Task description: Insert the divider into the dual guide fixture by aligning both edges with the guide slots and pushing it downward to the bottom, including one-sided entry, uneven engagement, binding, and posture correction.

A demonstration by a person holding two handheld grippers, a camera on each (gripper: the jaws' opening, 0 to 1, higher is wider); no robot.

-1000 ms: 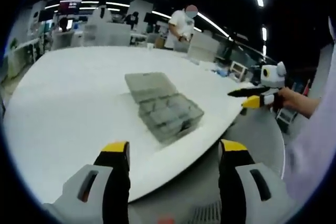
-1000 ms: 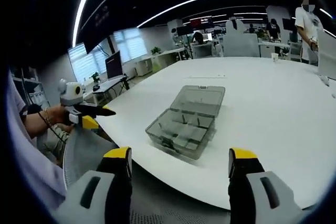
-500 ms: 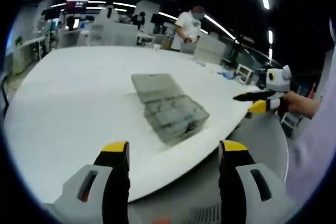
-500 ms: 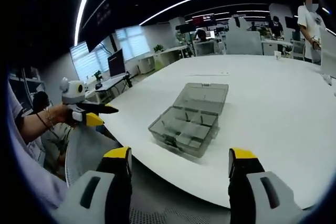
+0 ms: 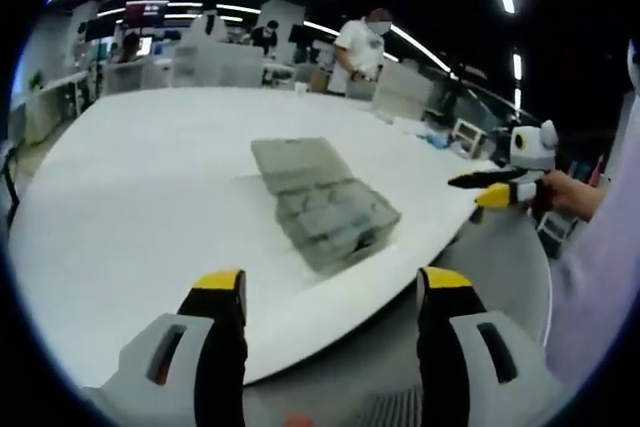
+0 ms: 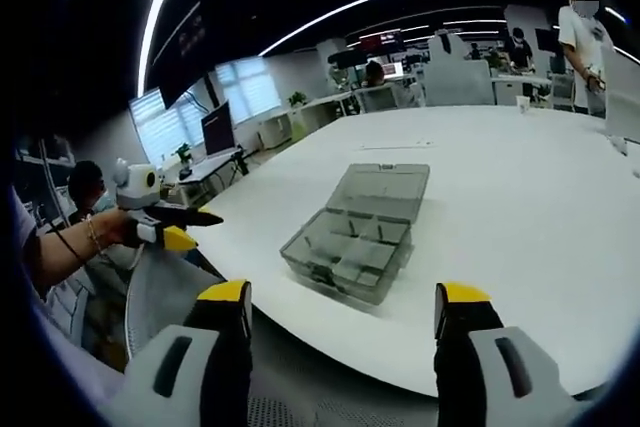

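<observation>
A grey see-through compartment box lies with its lid folded back on the white table, in the left gripper view [image 5: 322, 202] and in the right gripper view [image 6: 356, 236]. Thin dividers stand inside its compartments. My left gripper [image 5: 330, 292] is open and empty, held off the table's near edge, short of the box. My right gripper [image 6: 340, 305] is open and empty too, also off the table edge. Each gripper appears in the other's view, the right one [image 5: 490, 185] at the right and the left one [image 6: 180, 223] at the left, each held by a hand.
The big white table [image 5: 120, 177] spreads beyond the box, its curved front edge just ahead of both grippers. A grey chair [image 6: 165, 287] stands below the edge. Desks, monitors and a standing person [image 5: 362, 47] are far behind.
Both views shifted slightly with the hands. The box and both open grippers stay as they were.
</observation>
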